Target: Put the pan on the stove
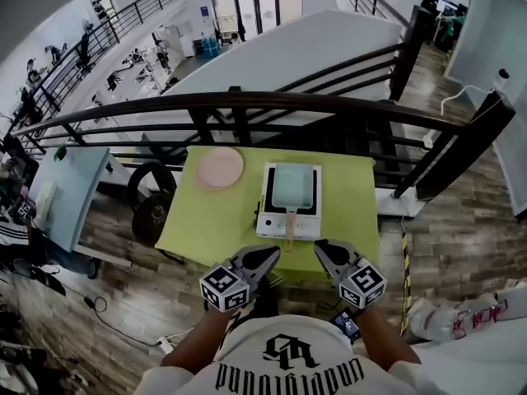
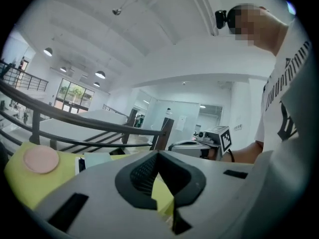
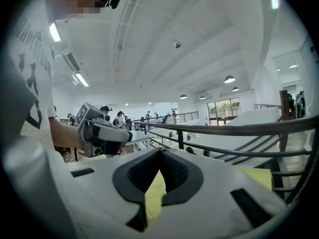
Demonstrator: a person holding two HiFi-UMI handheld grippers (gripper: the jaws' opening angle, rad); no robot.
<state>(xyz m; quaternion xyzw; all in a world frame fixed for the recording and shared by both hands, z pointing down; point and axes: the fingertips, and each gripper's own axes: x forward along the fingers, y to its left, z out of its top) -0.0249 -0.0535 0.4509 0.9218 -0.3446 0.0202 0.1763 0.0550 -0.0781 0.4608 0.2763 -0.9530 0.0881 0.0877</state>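
The left gripper (image 1: 270,256) and right gripper (image 1: 322,248) hover side by side at the counter's (image 1: 212,222) near edge, nearly level, tips angled inward, jaws closed on nothing. The square pan (image 1: 293,184) sits on the portable stove (image 1: 270,220).

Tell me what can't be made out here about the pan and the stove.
- The burner under the pan: head view, covered by the pan itself.
- Controls on the stove: head view, too small.
- Most of the stove: left gripper view, behind the left gripper's own body.
- Pan and stove: right gripper view, blocked by the right gripper; only a strip of table shows.
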